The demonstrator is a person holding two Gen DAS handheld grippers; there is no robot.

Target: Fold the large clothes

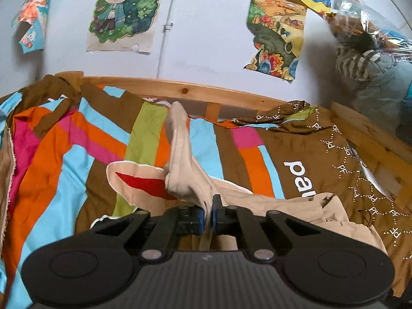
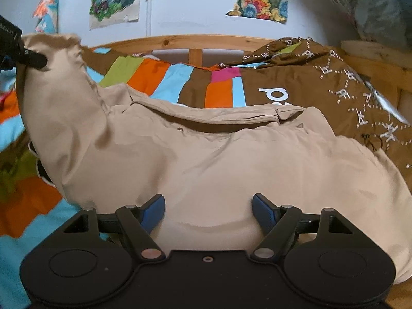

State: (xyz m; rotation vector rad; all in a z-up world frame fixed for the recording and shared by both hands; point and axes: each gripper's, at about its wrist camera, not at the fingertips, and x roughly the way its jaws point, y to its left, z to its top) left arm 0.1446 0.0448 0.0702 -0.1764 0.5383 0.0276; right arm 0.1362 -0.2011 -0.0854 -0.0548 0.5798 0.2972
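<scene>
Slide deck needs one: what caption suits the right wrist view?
Open right tool hovers over a beige garment on a striped bedspread, one end lifted by the left tool.

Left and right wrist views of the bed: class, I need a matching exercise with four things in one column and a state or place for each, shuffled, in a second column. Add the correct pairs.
Column A
1. left gripper
2. right gripper
3. beige garment
4. wooden bed rail

Column B
a. open, nothing between its fingers
b. runs along the wall behind the striped bedcover
c. shut on a lifted part of the cloth
d. spread across the bedcover, one end raised

Pairs: 1-c, 2-a, 3-d, 4-b
</scene>
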